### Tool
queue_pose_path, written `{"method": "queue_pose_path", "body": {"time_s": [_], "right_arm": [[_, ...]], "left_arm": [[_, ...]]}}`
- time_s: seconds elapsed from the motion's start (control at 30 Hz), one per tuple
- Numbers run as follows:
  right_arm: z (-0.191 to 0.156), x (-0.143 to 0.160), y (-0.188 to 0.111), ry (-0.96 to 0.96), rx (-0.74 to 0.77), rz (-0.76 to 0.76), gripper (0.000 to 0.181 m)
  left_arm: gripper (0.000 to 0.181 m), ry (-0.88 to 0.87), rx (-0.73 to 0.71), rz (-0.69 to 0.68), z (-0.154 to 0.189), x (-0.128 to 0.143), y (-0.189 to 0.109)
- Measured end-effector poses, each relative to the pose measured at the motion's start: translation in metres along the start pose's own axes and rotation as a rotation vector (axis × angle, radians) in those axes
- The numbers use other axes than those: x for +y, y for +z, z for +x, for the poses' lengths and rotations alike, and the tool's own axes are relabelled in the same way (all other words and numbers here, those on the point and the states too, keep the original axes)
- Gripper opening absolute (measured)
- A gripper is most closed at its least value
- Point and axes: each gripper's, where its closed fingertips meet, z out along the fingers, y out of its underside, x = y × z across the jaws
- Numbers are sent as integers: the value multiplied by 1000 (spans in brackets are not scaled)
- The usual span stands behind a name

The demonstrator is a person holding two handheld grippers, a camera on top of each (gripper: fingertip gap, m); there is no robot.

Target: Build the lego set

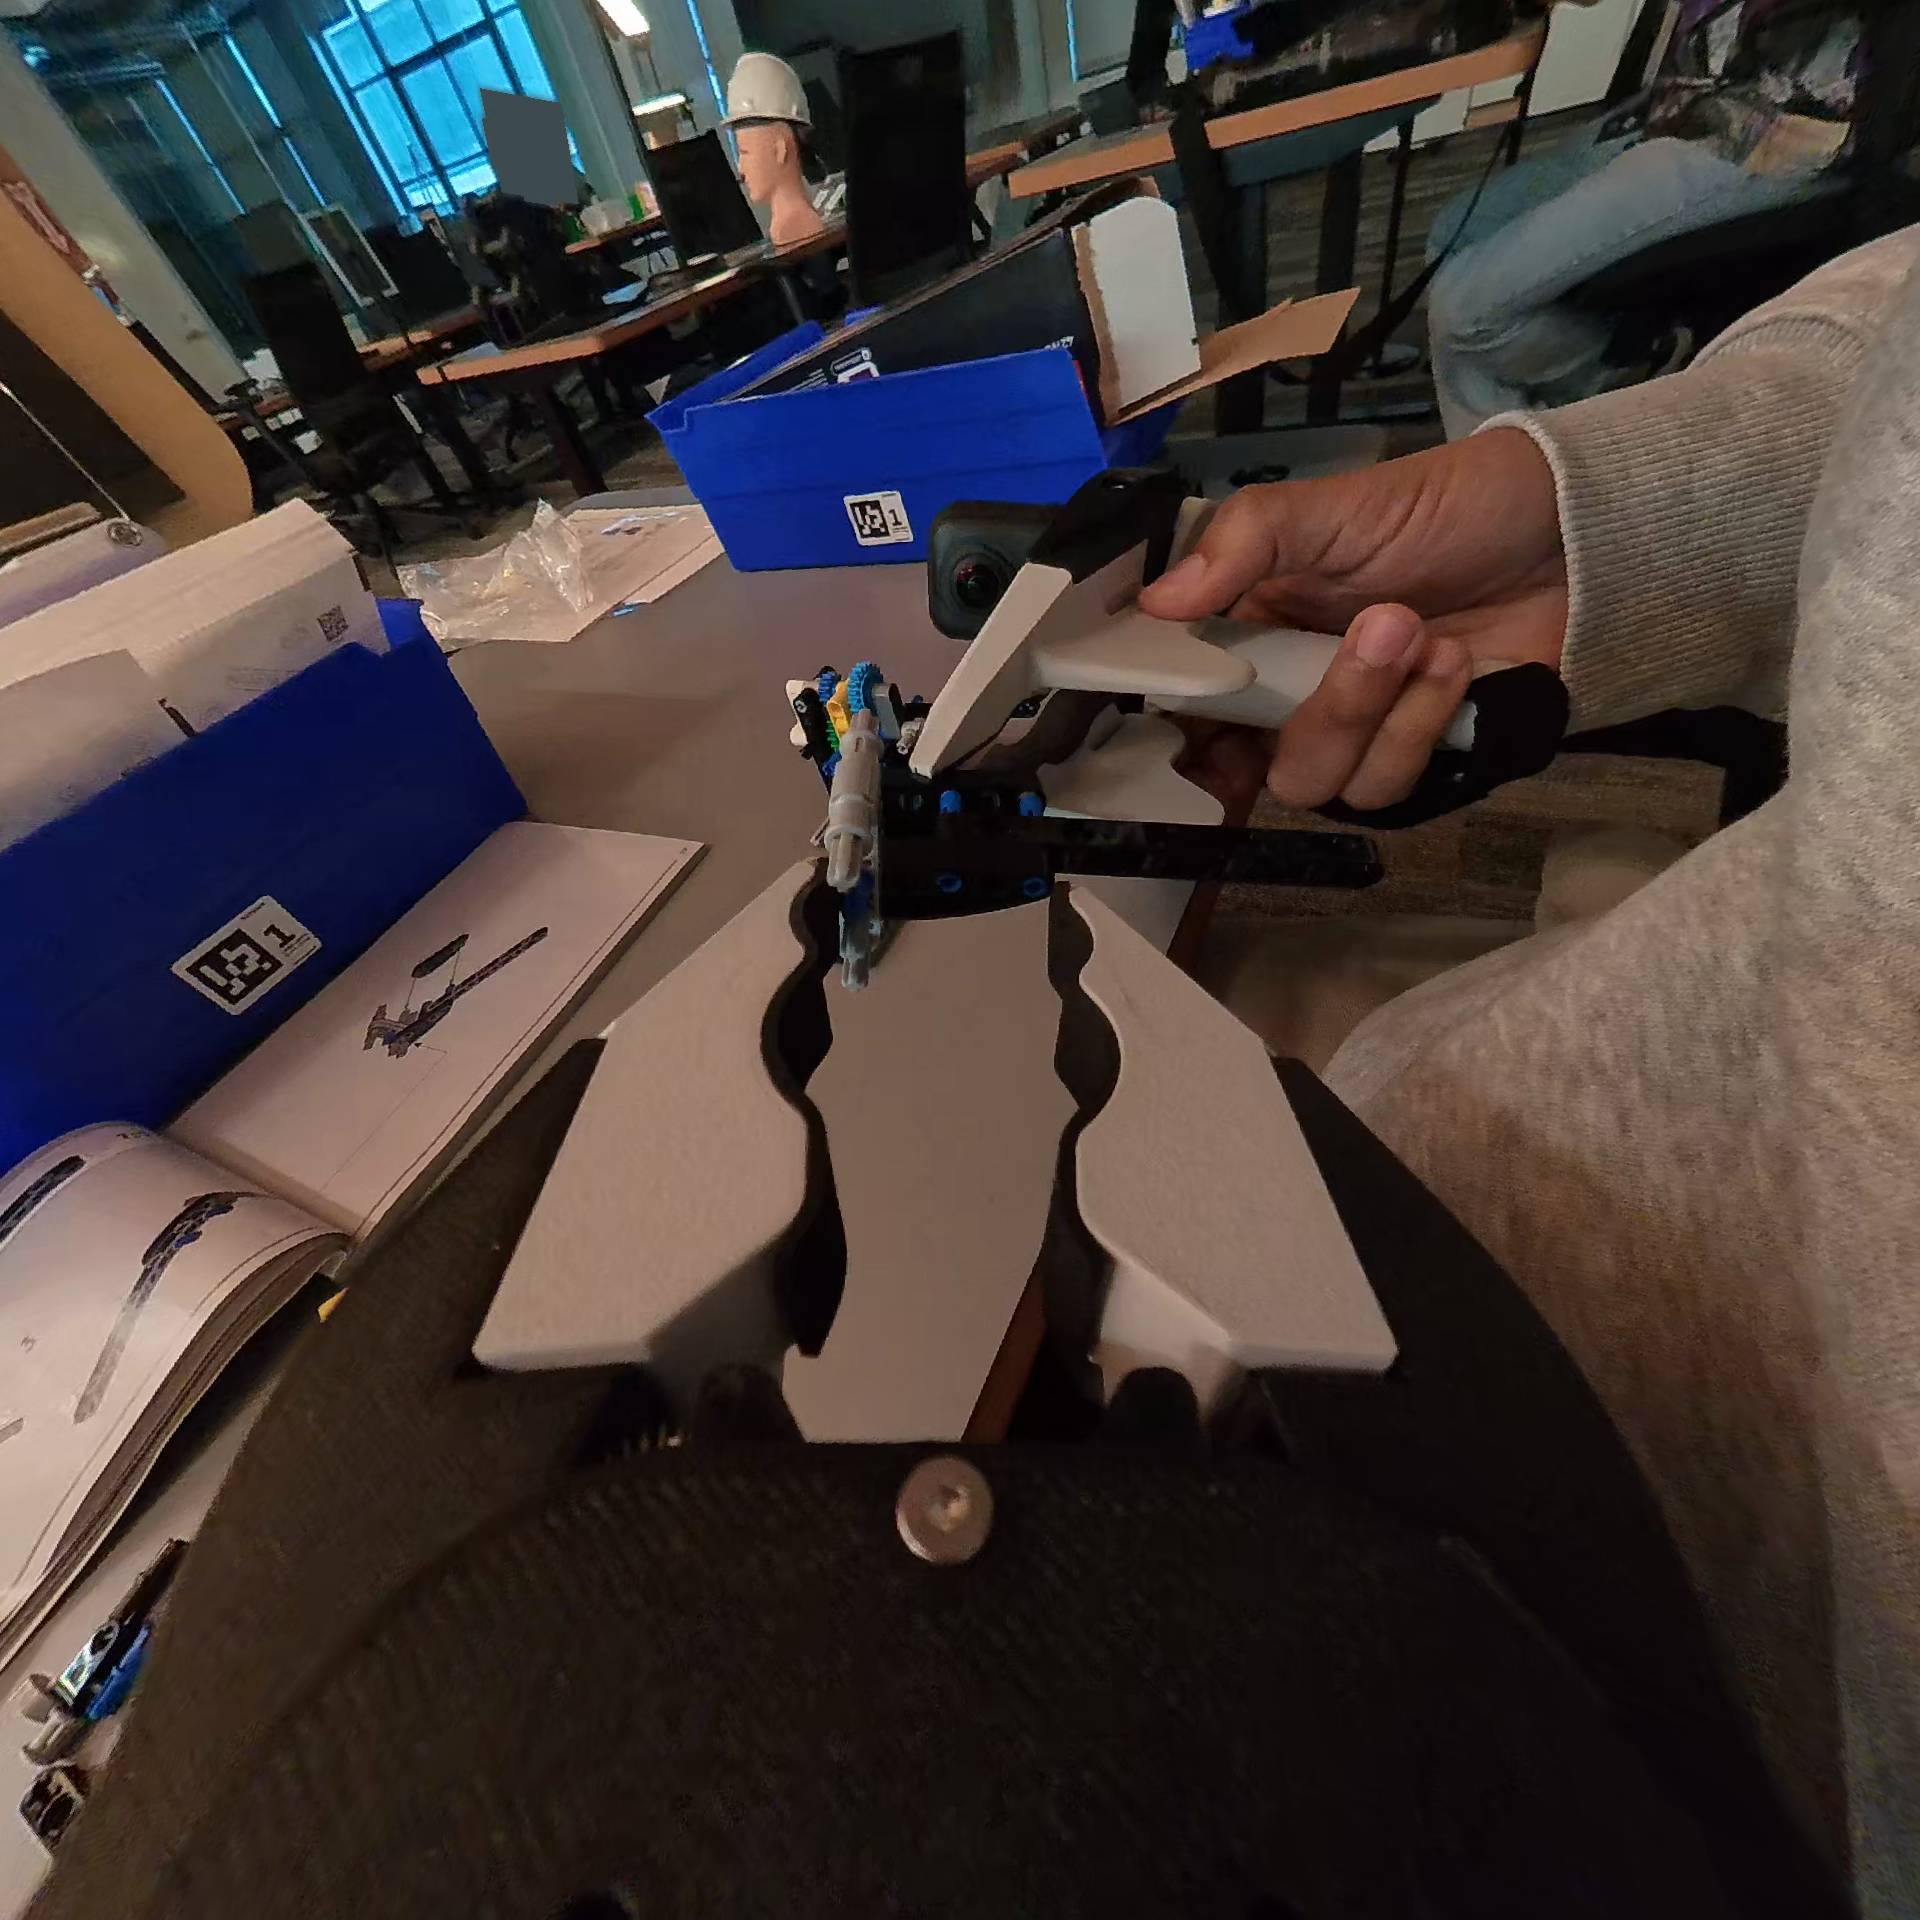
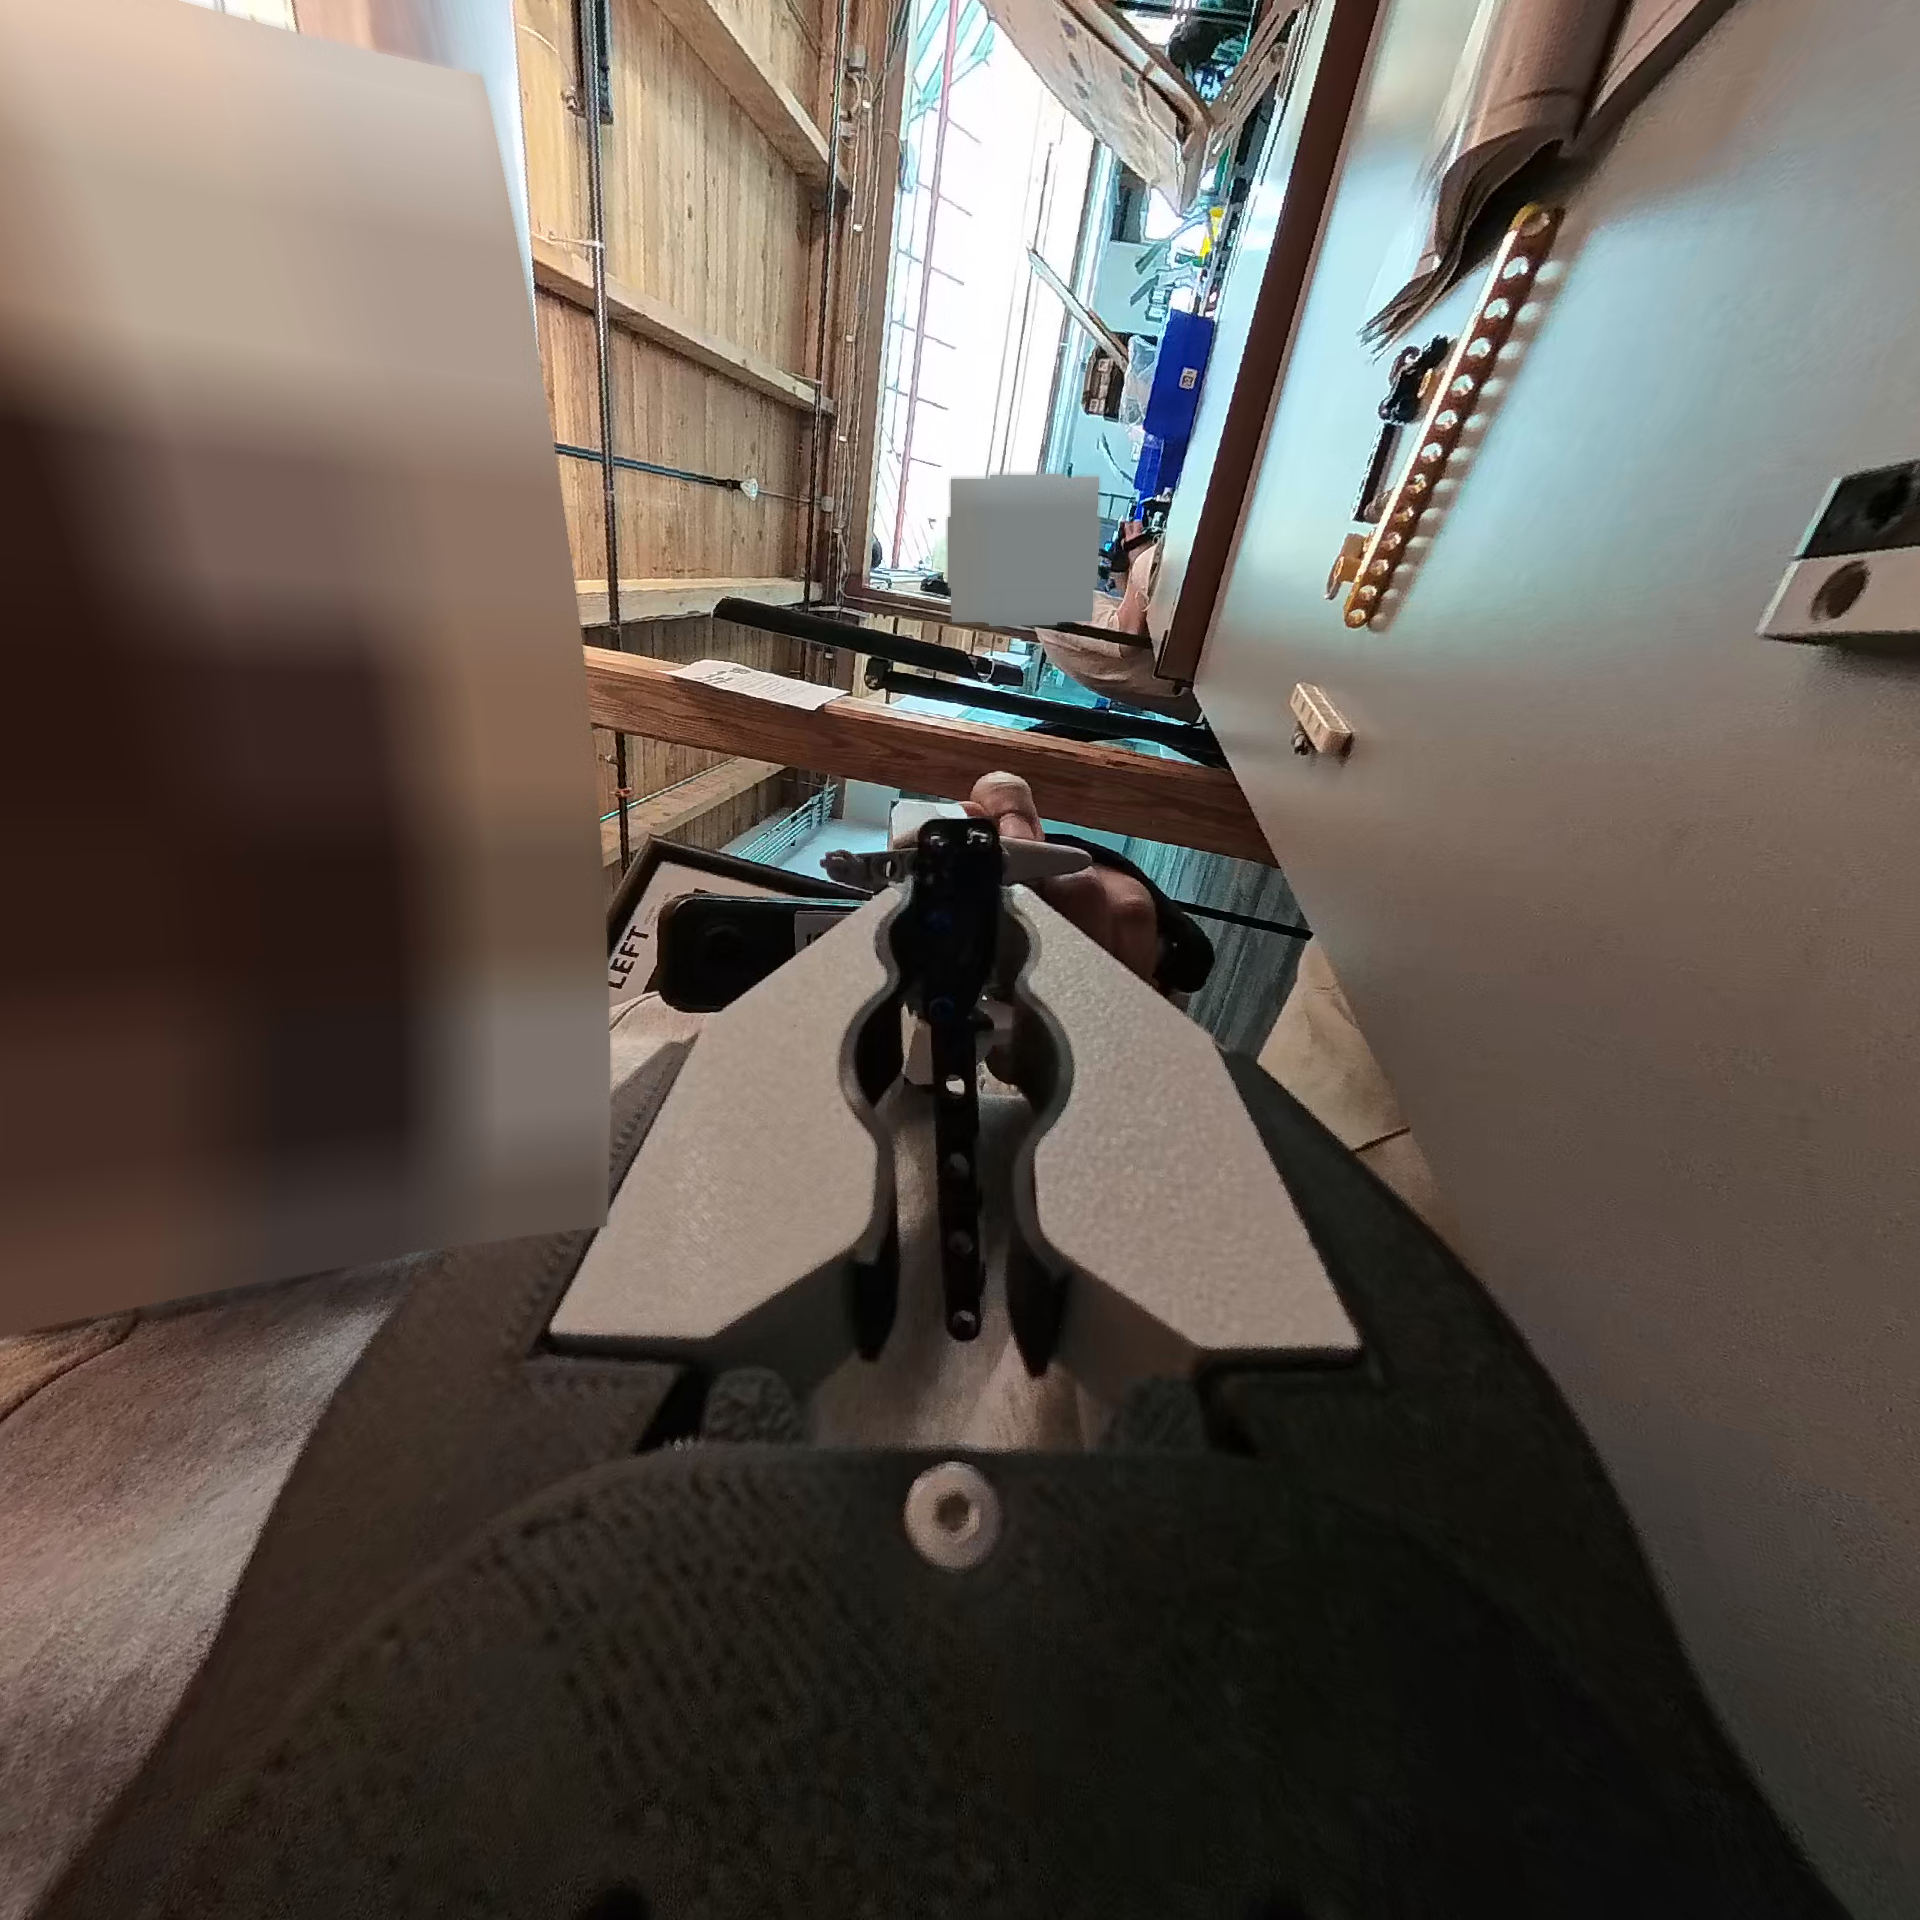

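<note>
A partly built lego assembly [image 1: 966, 852] is held in the air above the table's near edge. It is a black block with blue pins, a long black beam [image 1: 1226, 860] running right, a grey axle connector [image 1: 852, 810] and blue and yellow gears [image 1: 847, 696]. My left gripper [image 1: 940, 896] has both tips against the black block's sides. My right gripper [image 1: 966, 784], held by a hand [image 1: 1382, 582], clamps the block from the right. In the right wrist view my right gripper [image 2: 951, 914] is shut on the black assembly [image 2: 948, 883], and the beam [image 2: 956, 1195] runs back between its fingers.
An open instruction booklet [image 1: 416, 997] lies at the left beside a blue bin [image 1: 239, 831]. A second blue bin [image 1: 894, 457] and a plastic bag [image 1: 520, 582] are farther back. In the right wrist view a tan holed beam [image 2: 1455, 416] and small loose parts [image 2: 1320, 717] lie on the grey table [image 2: 1610, 1039]. Less than 4 cm separates the two grippers' tips.
</note>
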Motion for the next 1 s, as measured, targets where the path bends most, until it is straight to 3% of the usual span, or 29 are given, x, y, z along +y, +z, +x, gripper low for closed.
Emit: {"method": "queue_pose_path", "body": {"time_s": [1.0], "right_arm": [[26,9,-12,-19,174,-22,13]], "left_arm": [[38,-76,8,-137,15,26,8]]}}
